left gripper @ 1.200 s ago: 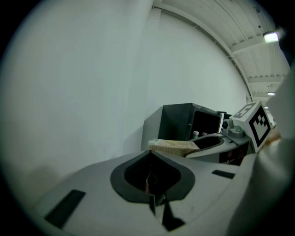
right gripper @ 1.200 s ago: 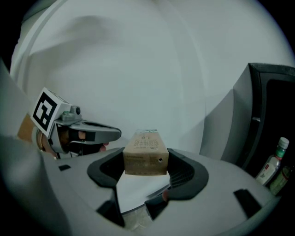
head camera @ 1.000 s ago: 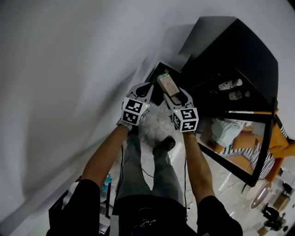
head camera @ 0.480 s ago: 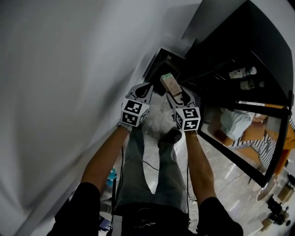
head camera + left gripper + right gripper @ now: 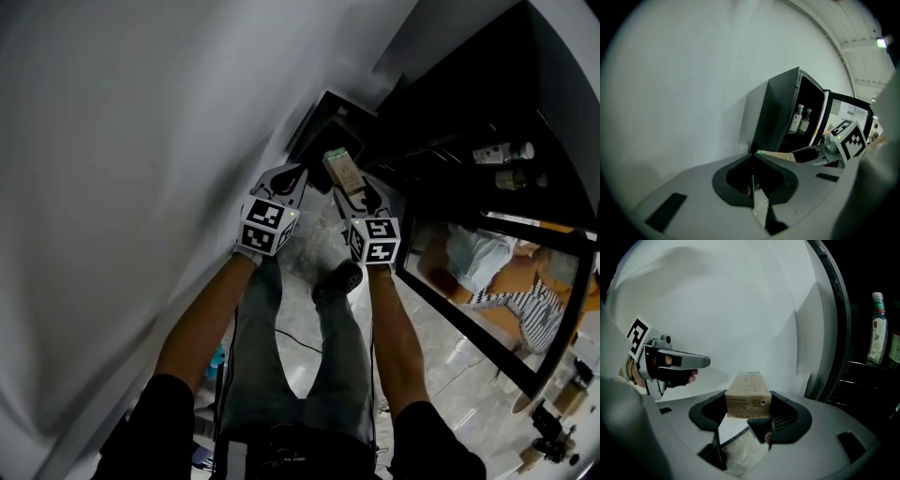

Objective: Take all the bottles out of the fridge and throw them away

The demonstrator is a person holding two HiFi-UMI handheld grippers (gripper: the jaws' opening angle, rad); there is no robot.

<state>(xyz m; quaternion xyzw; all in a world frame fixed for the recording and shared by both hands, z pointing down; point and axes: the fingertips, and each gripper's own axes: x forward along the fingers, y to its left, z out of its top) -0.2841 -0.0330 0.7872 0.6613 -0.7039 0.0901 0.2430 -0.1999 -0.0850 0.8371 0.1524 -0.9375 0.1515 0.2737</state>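
My right gripper [image 5: 349, 184] is shut on a tan drink carton [image 5: 342, 170], which stands up between its jaws [image 5: 746, 394]. Beside it on the left, my left gripper [image 5: 286, 178] is shut with nothing in it [image 5: 753, 158]. The black fridge [image 5: 459, 103] stands open to the right. Two bottles [image 5: 502, 152] [image 5: 516, 178] stand on its shelf; the left gripper view shows them as bottles [image 5: 797, 119] side by side. A green-capped bottle [image 5: 877, 329] shows at the right in the right gripper view.
A white wall [image 5: 141, 141] runs along the left. A dark box-like thing [image 5: 323, 131] sits at the foot of the wall ahead of the grippers. Crinkled clear plastic [image 5: 317, 246] lies on the floor by my feet. The fridge's glass door [image 5: 487, 281] stands out to the right.
The view has swung, so the fridge sits further right and higher. Both grippers stay side by side, and the right one still holds the carton.
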